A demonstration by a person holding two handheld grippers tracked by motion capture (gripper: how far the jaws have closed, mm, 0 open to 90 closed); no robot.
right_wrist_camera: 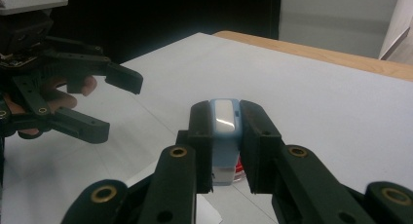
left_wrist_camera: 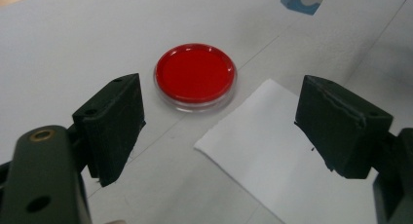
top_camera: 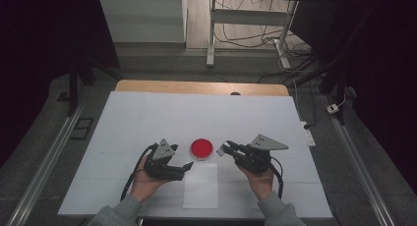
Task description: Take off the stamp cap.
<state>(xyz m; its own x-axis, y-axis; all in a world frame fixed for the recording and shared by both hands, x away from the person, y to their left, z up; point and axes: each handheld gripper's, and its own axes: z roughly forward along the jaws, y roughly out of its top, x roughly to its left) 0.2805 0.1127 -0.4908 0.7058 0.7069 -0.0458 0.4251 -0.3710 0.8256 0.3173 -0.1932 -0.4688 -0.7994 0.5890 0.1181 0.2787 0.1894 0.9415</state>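
Petri dish (top_camera: 202,148), red with a clear rim, sits on the white table (top_camera: 137,118) between the two hand-held tools, its lid seemingly on, just beyond the far edge of a white paper sheet (top_camera: 200,186). At the left, the left gripper (top_camera: 186,166) hangs above the table near the sheet's corner, its jaws spread wide with nothing between them; from its own camera the dish lies ahead, framed by the two black pads (left_wrist_camera: 114,124), untouched. Over to the right, the right gripper (top_camera: 225,148) is clamped tight on a small blue-and-white object (right_wrist_camera: 224,136), perhaps a marker or a little bottle, though the dim light leaves that unsure. Its tip points toward the dish from close by, not quite reaching it. Judging from this, the small tool has been picked up and brought near, while the dish itself has not been gripped or opened; steadying it and doing whatever the tool is for look yet to come.
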